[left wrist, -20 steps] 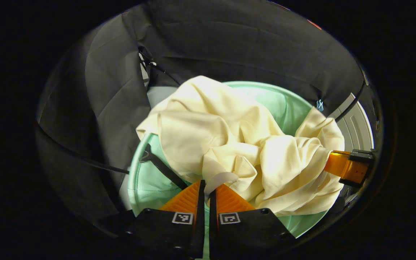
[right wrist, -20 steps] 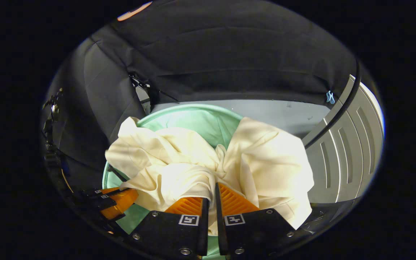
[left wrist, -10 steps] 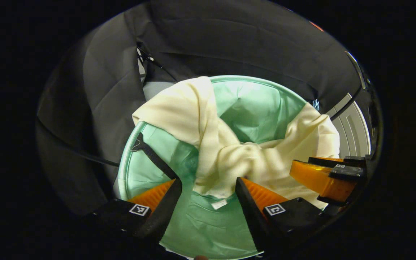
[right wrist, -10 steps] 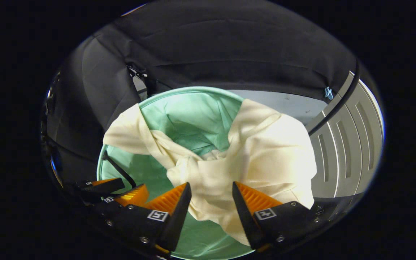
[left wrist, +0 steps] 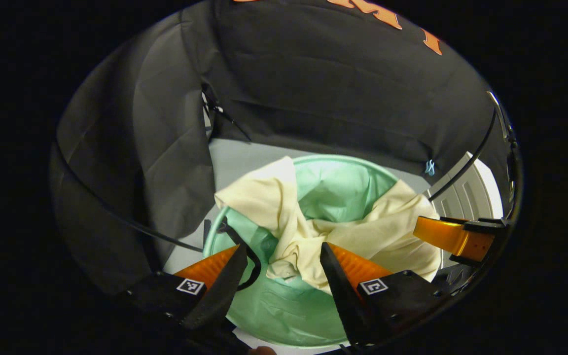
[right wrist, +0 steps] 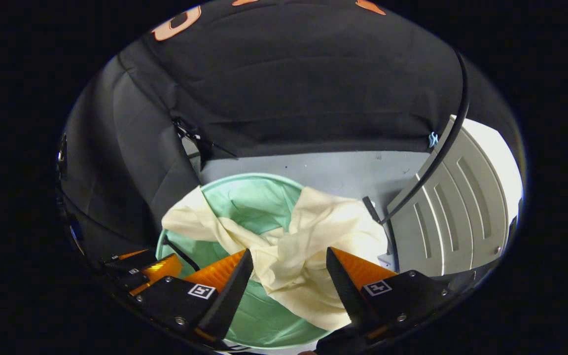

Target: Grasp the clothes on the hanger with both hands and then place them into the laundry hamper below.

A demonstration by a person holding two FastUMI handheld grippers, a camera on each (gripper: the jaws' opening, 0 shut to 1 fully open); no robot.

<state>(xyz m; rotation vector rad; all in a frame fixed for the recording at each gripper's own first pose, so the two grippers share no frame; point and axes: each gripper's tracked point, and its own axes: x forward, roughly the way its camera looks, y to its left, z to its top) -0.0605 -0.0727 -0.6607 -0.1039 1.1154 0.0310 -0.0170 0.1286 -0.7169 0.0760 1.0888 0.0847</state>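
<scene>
Left gripper (left wrist: 279,254): fingers spread apart, holding nothing, poised above the near rim of the laundry hamper (left wrist: 284,315); cream garment (left wrist: 313,236) sits in the mint hamper, one fold draped over the far-left rim, another over the right rim. Right gripper (right wrist: 289,259): fingers likewise apart and empty, above the garment's right side (right wrist: 313,246); grey panelled unit (right wrist: 456,197) stands beside the hamper at right. Judged step: release done, garment mostly in. Next move calls for pushing the overhanging folds inside, or simply withdrawing upward clear of the rim.
</scene>
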